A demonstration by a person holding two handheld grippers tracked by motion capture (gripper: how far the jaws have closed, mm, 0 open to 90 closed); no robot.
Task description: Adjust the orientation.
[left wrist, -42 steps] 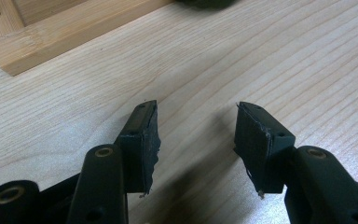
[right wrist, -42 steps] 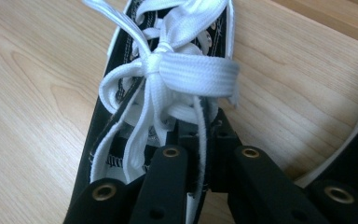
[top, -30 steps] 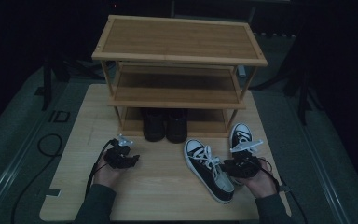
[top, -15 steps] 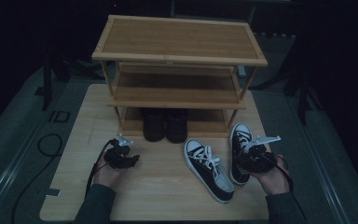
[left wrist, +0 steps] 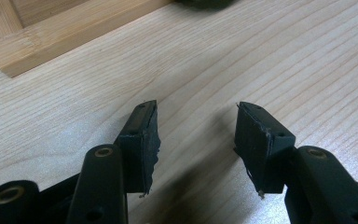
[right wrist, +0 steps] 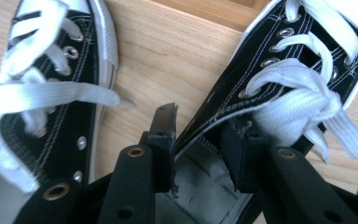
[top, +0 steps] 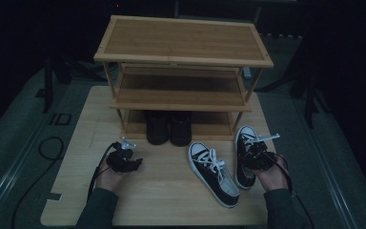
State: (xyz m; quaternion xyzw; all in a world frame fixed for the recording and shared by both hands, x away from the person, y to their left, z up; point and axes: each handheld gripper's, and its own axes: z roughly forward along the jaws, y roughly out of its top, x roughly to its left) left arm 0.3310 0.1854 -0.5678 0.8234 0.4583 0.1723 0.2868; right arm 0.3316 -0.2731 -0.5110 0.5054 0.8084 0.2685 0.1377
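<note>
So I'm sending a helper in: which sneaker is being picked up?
Find the wooden shoe rack on the table. Two black-and-white sneakers lie in front of its right end; take the right sneaker, by the rack's right leg. Unlike the left sneaker, it has the right gripper at its collar, one jaw inside.

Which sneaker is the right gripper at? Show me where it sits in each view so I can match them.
High view: the right-hand sneaker, lower right, beside the rack's right leg, under the right gripper.
Right gripper view: centre to upper right, one jaw inside its opening, one outside.
Left gripper view: bare table.
Shared landmark: the other sneaker, alongside it.
</note>
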